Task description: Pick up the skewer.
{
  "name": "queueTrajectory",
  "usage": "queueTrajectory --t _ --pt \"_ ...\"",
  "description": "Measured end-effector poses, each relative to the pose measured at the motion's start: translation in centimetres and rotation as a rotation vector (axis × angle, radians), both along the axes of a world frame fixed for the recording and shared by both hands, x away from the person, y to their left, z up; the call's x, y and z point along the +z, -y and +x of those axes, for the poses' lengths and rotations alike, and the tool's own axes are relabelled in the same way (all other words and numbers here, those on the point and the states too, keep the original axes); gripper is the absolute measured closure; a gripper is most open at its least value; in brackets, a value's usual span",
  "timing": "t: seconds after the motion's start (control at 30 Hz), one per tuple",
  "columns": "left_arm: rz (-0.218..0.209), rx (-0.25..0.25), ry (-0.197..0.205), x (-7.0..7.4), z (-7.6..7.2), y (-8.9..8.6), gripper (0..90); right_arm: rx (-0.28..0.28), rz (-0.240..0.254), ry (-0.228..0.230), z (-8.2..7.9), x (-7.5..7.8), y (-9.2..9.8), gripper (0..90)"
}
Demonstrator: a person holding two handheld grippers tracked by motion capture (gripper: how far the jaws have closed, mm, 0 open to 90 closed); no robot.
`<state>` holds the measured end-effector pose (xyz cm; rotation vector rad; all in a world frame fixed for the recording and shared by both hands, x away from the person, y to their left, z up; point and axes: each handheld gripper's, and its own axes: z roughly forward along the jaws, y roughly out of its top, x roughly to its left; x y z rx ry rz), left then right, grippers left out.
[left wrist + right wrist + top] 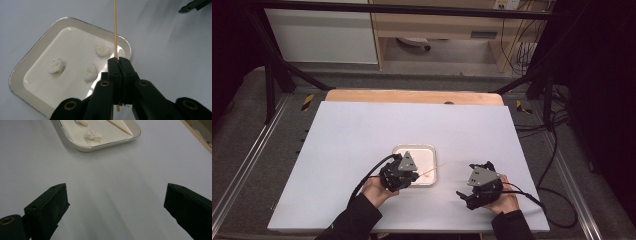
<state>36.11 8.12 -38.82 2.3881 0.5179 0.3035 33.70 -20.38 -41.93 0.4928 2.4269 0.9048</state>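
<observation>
On the white surface [362, 150] sits a shallow, cream-white tray [428, 149] with rounded corners, a little nearer the person than the middle. The left hand-held gripper [411, 176] hangs over the tray's near-left part, held by the person's left hand [376, 191]. In the left gripper view its two black jaws are pressed together and clamp a thin wooden skewer [115, 30] — the stick runs straight on past the jaw tips, over the tray's rim [124, 39] and out above the surface, and a short end pokes out behind the jaws. Three small white, crumbly lumps [89, 72] lie in the tray, well apart from one another; what they are I cannot tell.

The right hand-held gripper [468, 196] rests low over the bare surface to the right of the tray, in the person's right hand [507, 201]. In the right gripper view its jaws stand wide apart with nothing between them — the tray's near corner [82, 148] and the skewer's pointed tip [120, 127] lie ahead of it.
</observation>
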Motion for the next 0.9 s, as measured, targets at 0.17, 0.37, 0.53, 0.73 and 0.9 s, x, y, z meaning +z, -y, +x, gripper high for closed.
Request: queueTrajectory --t 0.17,0.37,0.53,0.73,0.9 --pt "0.010 -0.036 -0.008 0.0 -0.1 1.0 88.4 0.027 -0.038 0.040 -0.2 0.5 -0.7 8.7" --pt "0.023 -0.076 -0.017 0.2 -0.3 2.0 88.4 0.071 -0.120 0.107 -0.6 0.8 -1.7 14.0" --pt "0.033 -0.101 -0.026 0.3 -0.4 2.7 88.4 0.110 -0.183 0.156 -0.9 0.8 -2.5 18.3" --pt "0.048 -0.112 -0.036 0.2 -0.4 3.3 88.4 0.171 -0.281 0.239 -1.3 0.9 -3.1 26.1" --pt "0.062 -0.122 -0.038 0.0 -0.2 4.1 88.4 0.220 -0.343 0.283 -1.4 0.8 -3.7 32.5"
